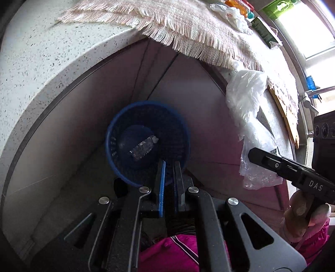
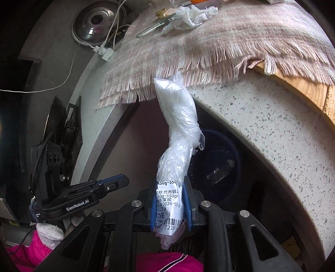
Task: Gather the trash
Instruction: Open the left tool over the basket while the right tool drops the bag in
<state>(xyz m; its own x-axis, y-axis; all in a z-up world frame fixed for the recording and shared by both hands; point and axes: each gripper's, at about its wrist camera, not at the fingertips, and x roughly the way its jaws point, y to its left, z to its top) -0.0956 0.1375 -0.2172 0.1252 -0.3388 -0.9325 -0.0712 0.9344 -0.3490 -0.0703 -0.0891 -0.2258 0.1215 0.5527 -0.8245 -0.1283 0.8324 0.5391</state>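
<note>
Fingers of the right gripper (image 2: 170, 200) pinch a clear plastic bag (image 2: 178, 134) between their blue pads — the film is crumpled and twisted into a long rope, cloudy white higher up, with a printed white label and barcode right at the pinch. A pinkish end of it pokes out behind the pads. Beyond the fingertips the bag reaches up to the fringed edge of a pink woven cloth (image 2: 230, 41) draped over the speckled countertop (image 2: 261, 117).

Fingers of the left gripper (image 1: 169, 167) are pressed together with nothing between them. Just past their tips, below, stands a blue mesh basket (image 1: 117, 125) — inside lies a crushed clear bottle (image 1: 143, 147). To their right the same plastic bag (image 1: 245, 104) hangs against the counter front, the right gripper (image 1: 263, 160) gripping it.

On the cloth, beyond both pairs of fingers, lies crumpled white tissue (image 2: 188, 15).
</note>
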